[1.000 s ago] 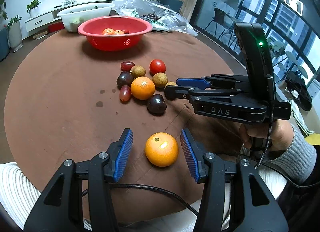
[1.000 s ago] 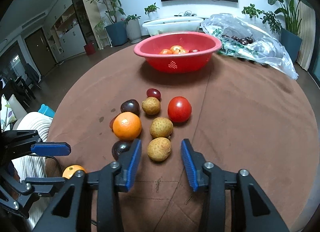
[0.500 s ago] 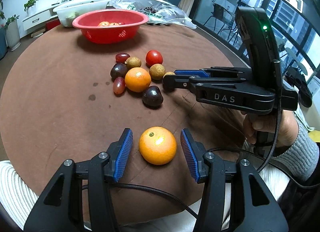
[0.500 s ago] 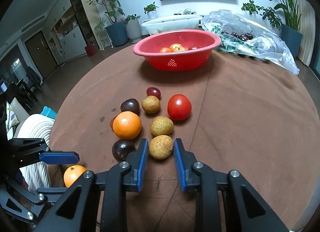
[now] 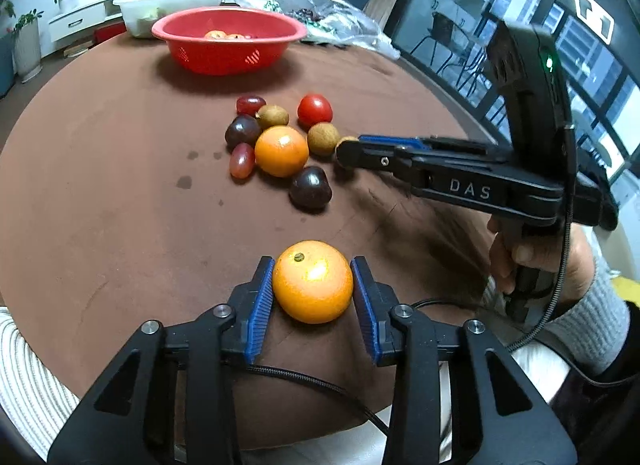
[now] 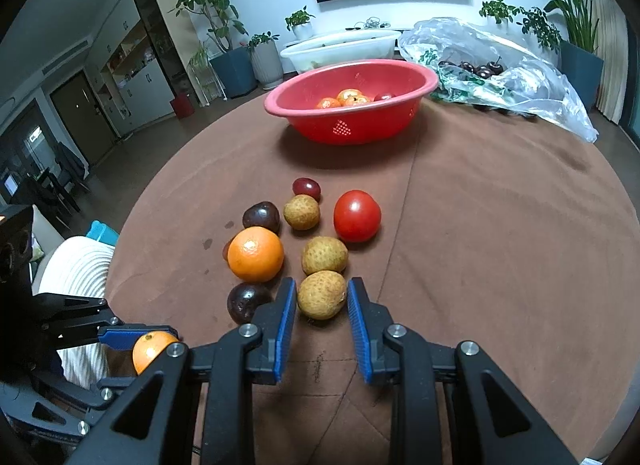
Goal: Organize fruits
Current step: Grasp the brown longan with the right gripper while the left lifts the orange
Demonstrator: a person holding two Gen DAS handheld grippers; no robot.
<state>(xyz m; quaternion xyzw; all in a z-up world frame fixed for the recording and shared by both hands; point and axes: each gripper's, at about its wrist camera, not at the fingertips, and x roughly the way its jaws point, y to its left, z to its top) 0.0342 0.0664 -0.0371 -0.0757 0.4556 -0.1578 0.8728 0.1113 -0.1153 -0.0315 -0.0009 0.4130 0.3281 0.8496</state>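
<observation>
Blue-padded fingers of the left gripper (image 5: 313, 285) clamp an orange (image 5: 313, 281) at the bench's (image 5: 100, 193) near edge. The right gripper (image 6: 322, 301), held level, seemingly pinches a longan (image 6: 321, 294) mid-bench.

Left gripper (image 5: 313, 283) now closed on the near orange (image 5: 313, 282), both blue pads touching its sides; one second ago wide apart, with clear gaps on each side of the fruit

Right gripper (image 6: 322, 299) now closed around the nearest longan (image 6: 321, 294), pads at its two sides; one second ago open, with the longan loose between them, half a second ago already nearly closed

In the left wrist view, right gripper lower and more to the front than before, tips near the fruit cluster
</observation>
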